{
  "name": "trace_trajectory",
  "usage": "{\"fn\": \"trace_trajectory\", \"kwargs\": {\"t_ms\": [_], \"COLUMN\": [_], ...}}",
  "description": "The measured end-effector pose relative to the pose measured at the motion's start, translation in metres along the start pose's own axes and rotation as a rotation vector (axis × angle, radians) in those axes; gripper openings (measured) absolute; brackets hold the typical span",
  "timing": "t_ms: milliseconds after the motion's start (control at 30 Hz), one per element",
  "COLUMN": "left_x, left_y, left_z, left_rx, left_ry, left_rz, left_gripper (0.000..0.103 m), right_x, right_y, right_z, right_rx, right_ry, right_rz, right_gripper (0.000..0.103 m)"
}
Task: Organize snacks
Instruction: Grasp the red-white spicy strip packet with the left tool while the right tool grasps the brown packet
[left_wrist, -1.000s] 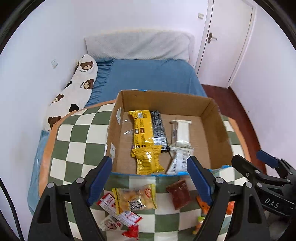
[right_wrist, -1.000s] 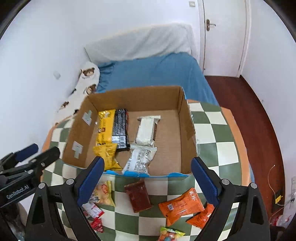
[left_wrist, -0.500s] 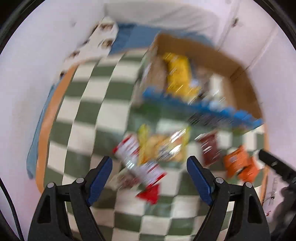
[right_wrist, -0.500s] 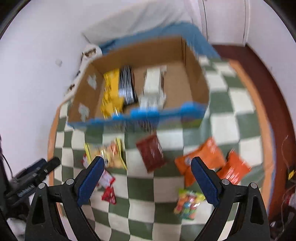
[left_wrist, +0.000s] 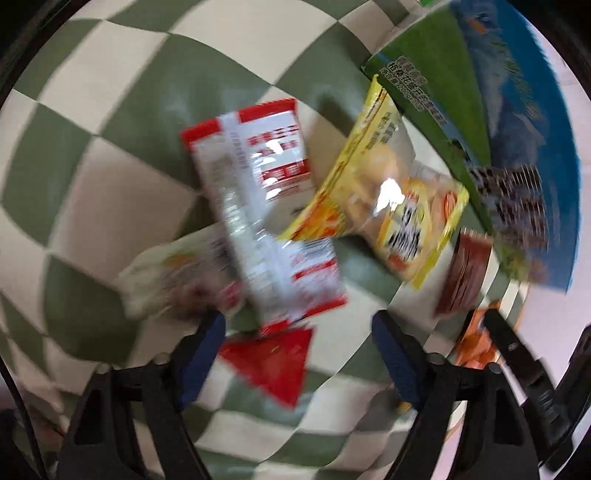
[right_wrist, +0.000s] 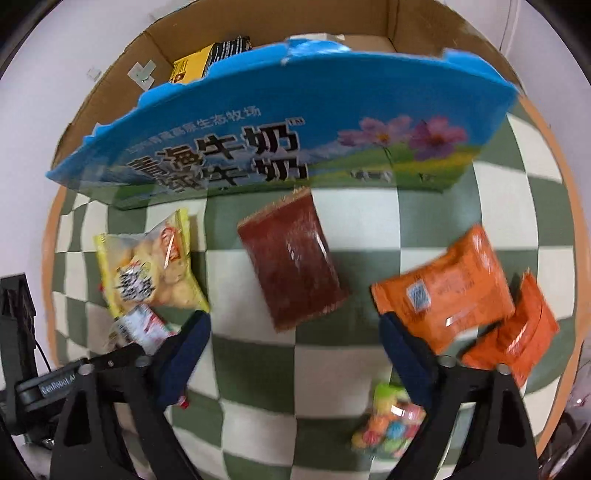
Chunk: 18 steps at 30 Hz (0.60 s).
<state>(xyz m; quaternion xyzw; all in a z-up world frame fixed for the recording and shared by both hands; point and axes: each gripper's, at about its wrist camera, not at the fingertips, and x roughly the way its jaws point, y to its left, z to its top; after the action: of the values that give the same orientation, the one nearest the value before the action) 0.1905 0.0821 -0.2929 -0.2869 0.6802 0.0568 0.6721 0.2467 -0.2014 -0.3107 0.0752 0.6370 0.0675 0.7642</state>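
left gripper (left_wrist: 297, 341) is held open, nothing gripped, low over a small red packet (left_wrist: 271, 363). just beyond, a red-and-white sachet (left_wrist: 266, 221) is seen overlapping a pale blurred packet (left_wrist: 173, 277), with a yellow chip bag (left_wrist: 384, 218) beside it. right gripper (right_wrist: 295, 345) is also held open and empty, above the checkered desk (right_wrist: 369, 229). a dark red pack (right_wrist: 291, 262) is found just ahead, orange packs (right_wrist: 447, 291) to the right, a candy bag (right_wrist: 388, 424) near the right finger. the cardboard box (right_wrist: 280, 147) lies past them, some snacks already inside.
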Motion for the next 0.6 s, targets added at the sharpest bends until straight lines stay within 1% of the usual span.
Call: {"fn": "trace_trajectory", "kwargs": {"t_ms": [67,167,200,233,267,300,333,367,400,433,467,500,600], "left_x": [0.012,0.025,0.027,0.028,0.027,0.026,0.024,0.022,0.018,0.016,0.014,0.012,0.009], "left_y": [-0.007,-0.012,-0.011,-0.01,-0.008,-0.007,-0.005,-0.005,-0.003,-0.002,0.001,0.004,0.011], "left_z": [0.006,0.015,0.016,0.016,0.015,0.013,0.011,0.009,0.012,0.009,0.007,0.005,-0.005], "left_rx": [0.001,0.017,0.021,0.023,0.037,0.053,0.075,0.11,0.13,0.162,0.183,0.198,0.241], "left_ry": [-0.008,-0.022,-0.029,-0.036,-0.05,-0.059,-0.064,-0.073,-0.083,-0.095,-0.103,-0.105,-0.095], "left_rz": [0.021,0.093,0.098,0.098,0.114,0.116,0.118,0.14,0.158,0.183,0.202,0.215,0.234], "left_gripper": [0.07,0.07,0.07,0.066,0.058,0.057,0.054,0.051,0.051,0.05,0.05,0.05,0.05], "right_x": [0.009,0.022,0.029,0.033,0.038,0.043,0.046,0.051,0.054,0.057,0.058,0.059,0.057], "right_y": [0.004,0.006,0.007,0.007,0.008,0.008,0.009,0.009,0.011,0.012,0.012,0.013,0.011], "right_z": [0.007,0.018,0.022,0.025,0.028,0.031,0.032,0.034,0.036,0.037,0.037,0.036,0.026], "right_rx": [-0.011,-0.009,-0.012,-0.013,-0.012,-0.014,-0.013,-0.01,-0.012,-0.015,-0.018,-0.023,-0.038], "right_ry": [0.007,0.027,0.041,0.048,0.053,0.058,0.062,0.066,0.068,0.067,0.061,0.053,0.056], "right_rz": [-0.018,-0.032,-0.04,-0.043,-0.046,-0.043,-0.042,-0.037,-0.033,-0.035,-0.035,-0.036,-0.029], "right_gripper": [0.076,0.077,0.077,0.077,0.077,0.077,0.077,0.077,0.077,0.076,0.075,0.069,0.064]}}
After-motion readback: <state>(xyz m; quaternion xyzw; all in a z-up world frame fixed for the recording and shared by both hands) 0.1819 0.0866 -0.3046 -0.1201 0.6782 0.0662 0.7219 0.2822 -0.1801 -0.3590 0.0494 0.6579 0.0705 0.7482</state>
